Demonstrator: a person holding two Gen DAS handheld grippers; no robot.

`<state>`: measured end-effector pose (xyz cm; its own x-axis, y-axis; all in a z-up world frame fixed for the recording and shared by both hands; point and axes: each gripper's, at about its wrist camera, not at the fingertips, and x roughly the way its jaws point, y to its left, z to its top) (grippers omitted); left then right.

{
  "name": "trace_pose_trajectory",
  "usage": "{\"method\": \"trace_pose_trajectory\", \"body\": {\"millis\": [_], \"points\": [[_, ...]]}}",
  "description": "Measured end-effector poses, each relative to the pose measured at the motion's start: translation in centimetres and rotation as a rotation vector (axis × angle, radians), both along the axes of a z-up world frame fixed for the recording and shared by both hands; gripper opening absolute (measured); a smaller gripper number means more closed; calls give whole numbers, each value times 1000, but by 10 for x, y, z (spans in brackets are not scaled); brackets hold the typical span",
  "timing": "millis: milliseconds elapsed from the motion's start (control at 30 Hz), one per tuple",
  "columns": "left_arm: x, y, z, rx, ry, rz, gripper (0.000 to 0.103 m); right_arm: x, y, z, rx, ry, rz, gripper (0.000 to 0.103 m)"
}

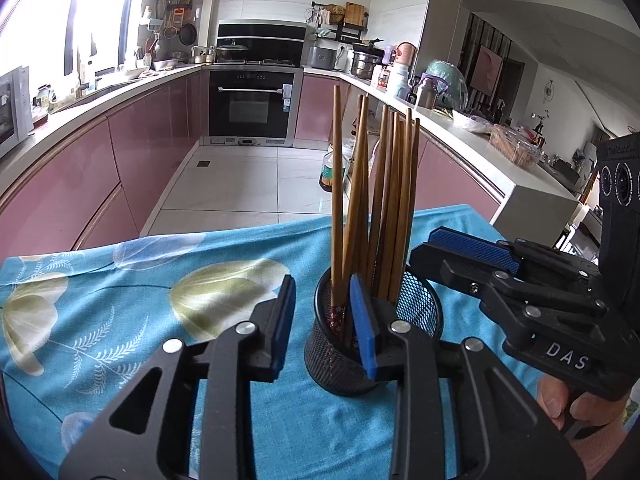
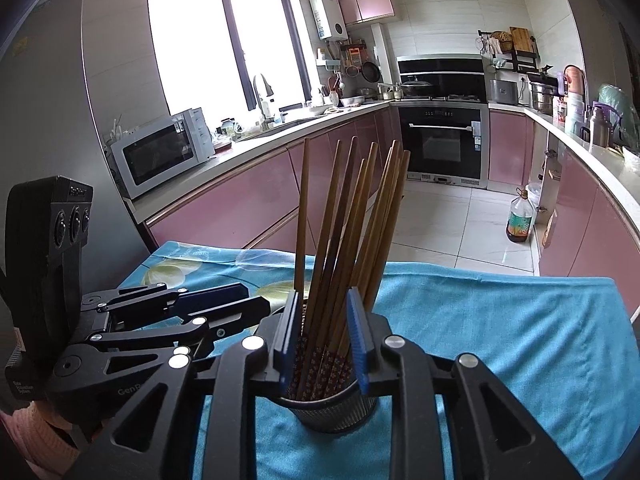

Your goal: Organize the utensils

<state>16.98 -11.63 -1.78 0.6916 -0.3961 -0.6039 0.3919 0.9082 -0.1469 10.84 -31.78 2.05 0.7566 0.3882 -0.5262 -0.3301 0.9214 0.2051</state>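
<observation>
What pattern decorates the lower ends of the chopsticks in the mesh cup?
A red floral print on the chopsticks, clearest in the right wrist view.

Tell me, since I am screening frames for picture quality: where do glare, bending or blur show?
Left wrist view: the bright window washes out at upper left, and the pink cabinet fronts bow. Right wrist view: the window is blown white; the brown wooden chopsticks in the black mesh cup stay sharp.
</observation>
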Motion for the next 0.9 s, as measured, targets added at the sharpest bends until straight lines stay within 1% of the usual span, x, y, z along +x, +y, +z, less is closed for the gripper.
{"method": "trace_pose_trajectory", "body": {"millis": [33,67,100,133,167,200,233,267,300,333,367,400,433,467,533,567,767,900], "points": [[-3,1,0,3,-6,10,37,-3,1,0,-6,-5,-3,30],[-6,3,-1,6,-11,19,40,-5,1,0,-10,-10,-6,32],[-9,5,-1,5,-15,26,41,-7,1,0,-13,-15,-9,37],[-13,9,1,3,-19,34,45,-9,0,0,-14,-20,-14,40],[-17,11,1,3,-26,42,50,-12,-1,0,-14,-25,-18,46],[-21,14,2,4,-36,50,53,-13,-1,0,-15,-28,-21,53],[-25,17,3,7,-48,63,59,-16,-3,-1,-15,-32,-26,58],[-29,19,4,8,-58,75,68,-18,-3,-1,-15,-38,-32,69],[-33,23,5,8,-66,88,73,-20,-4,-2,-13,-42,-38,74],[-37,26,7,7,-77,104,80,-22,-5,-3,-14,-42,-46,76],[-40,30,7,5,-88,117,85,-24,-6,-3,-18,-45,-55,79],[-43,34,10,4,-100,128,87,-27,-6,-4,-22,-51,-64,83],[-47,38,11,5,-112,140,94,-30,-8,-4,-21,-60,-75,85],[-51,42,11,6,-128,156,97,-34,-9,-4,-18,-68,-78,90],[-61,49,13,12,-166,181,97,-42,-9,-4,-15,-85,-86,92],[-65,52,13,17,-180,193,97,-46,-8,-4,-21,-101,-95,97],[-89,76,17,-13,-268,258,97,-68,-1,-7,-67,-189,-154,97],[-102,88,18,-18,-312,298,98,-79,7,-11,-96,-227,-172,97]]}}
